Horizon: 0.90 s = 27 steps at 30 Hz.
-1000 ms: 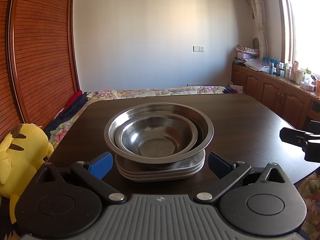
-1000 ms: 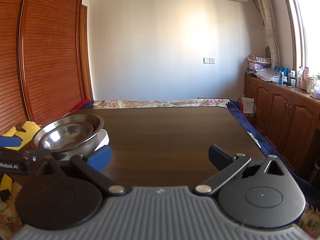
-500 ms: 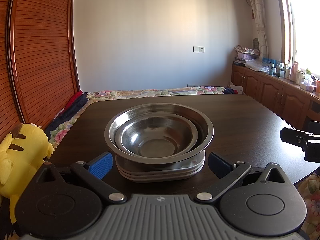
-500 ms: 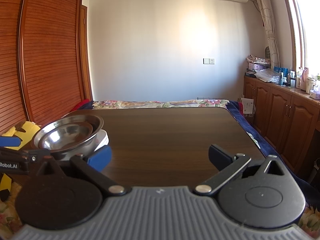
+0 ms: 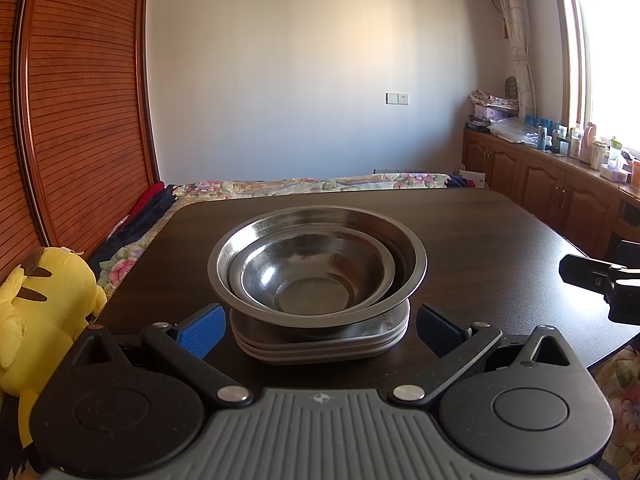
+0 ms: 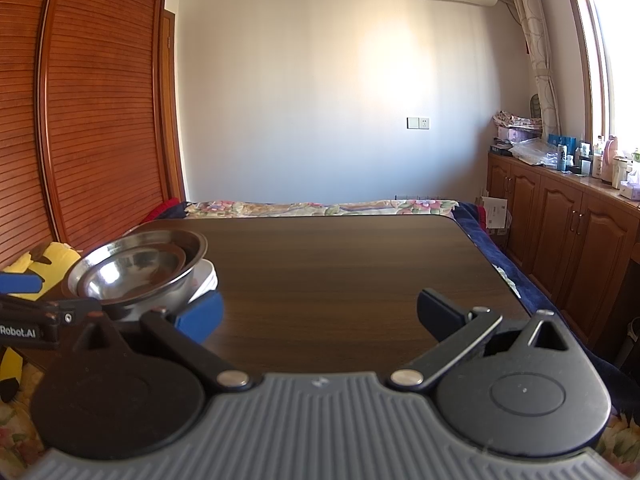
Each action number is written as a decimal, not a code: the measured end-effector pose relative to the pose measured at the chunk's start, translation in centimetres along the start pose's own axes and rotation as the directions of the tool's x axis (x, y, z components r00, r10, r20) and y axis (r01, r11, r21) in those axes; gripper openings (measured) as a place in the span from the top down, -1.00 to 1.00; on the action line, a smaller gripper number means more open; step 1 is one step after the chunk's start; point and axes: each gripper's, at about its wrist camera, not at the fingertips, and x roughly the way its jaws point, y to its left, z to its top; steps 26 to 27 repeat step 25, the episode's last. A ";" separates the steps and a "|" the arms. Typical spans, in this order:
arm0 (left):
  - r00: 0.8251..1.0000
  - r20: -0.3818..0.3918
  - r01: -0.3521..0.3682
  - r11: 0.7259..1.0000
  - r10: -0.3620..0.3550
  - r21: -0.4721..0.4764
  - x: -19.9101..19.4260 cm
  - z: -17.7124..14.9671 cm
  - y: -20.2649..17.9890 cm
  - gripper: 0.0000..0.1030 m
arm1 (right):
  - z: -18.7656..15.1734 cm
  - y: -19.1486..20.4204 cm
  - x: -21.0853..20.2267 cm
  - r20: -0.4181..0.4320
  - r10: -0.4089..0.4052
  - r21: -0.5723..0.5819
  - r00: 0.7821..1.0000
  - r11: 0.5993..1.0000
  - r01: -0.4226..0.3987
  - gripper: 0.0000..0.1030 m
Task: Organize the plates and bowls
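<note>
No change vs 1 s ago: steel bowls [image 5: 316, 264] sat nested on plate stack [image 5: 320, 344], near counter [image 5: 480, 232] edge. Left gripper [image 5: 318, 326] wide, flanking stack; right gripper [image 6: 320, 312] wide, empty. Task prob. done.

The two nested round steel bowls [image 5: 316, 264] shone glossy and smooth; the pale stacked plates [image 5: 320, 346] beneath looked like brushed metal, perhaps. The dark wooden desk [image 5: 480, 240] appeared satin-matt.

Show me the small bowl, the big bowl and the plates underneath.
small bowl [image 5: 312, 280], left wrist view, inner wall.
big bowl [image 5: 414, 258], left wrist view, right rim.
plates [image 5: 320, 350], left wrist view, front edge.
</note>
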 end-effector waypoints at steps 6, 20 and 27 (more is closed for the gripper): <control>1.000 0.000 0.000 1.000 0.000 -0.001 0.0 0.0 0.0 -1.00 | 0.0 0.0 0.0 -0.001 0.000 0.000 1.000 1.000 0.000 -1.00; 1.000 0.003 0.005 1.000 -0.005 0.000 0.0 0.0 -0.1 -1.00 | 0.0 0.0 0.0 0.000 -0.001 -0.001 1.000 1.000 0.001 -1.00; 1.000 0.002 0.005 1.000 -0.005 0.000 0.0 0.0 -0.1 -1.00 | 0.0 0.0 0.0 -0.001 0.000 0.000 1.000 1.000 0.000 -1.00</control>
